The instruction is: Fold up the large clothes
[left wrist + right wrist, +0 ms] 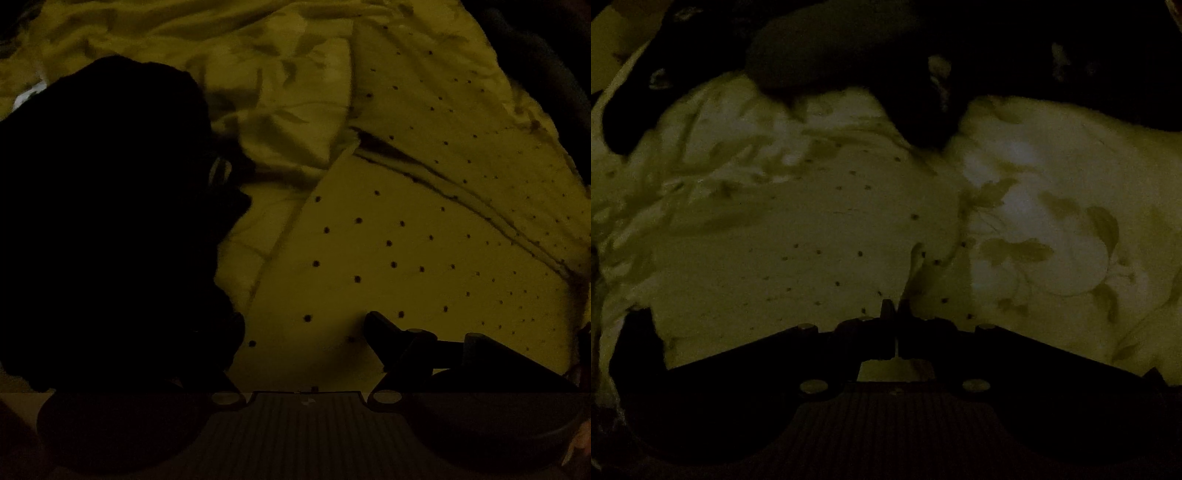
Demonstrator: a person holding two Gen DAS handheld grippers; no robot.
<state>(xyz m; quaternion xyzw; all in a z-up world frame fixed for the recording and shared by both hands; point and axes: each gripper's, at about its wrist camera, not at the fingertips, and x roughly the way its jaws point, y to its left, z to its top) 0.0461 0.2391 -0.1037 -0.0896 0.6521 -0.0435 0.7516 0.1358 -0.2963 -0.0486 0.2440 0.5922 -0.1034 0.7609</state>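
1. Right gripper point(894, 314), low centre of its view: jaws closed on the dotted garment point(798, 236), at its edge.
2. Left gripper point(295, 354), bottom of its view: one finger point(384, 332) visible, the other hidden; width unclear.
3. Leaf-print sheet point(1052, 229) lies bare right; black cloth point(103, 229) fills left.

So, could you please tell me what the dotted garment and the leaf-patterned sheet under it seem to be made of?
Dotted garment: thin, matte woven cloth, probably a light cotton or blend; it lies in soft creases with a stitched seam. Leaf-patterned sheet: soft printed fabric, matte, rumpled into broad folds. The dim light leaves the exact fibre of both open.
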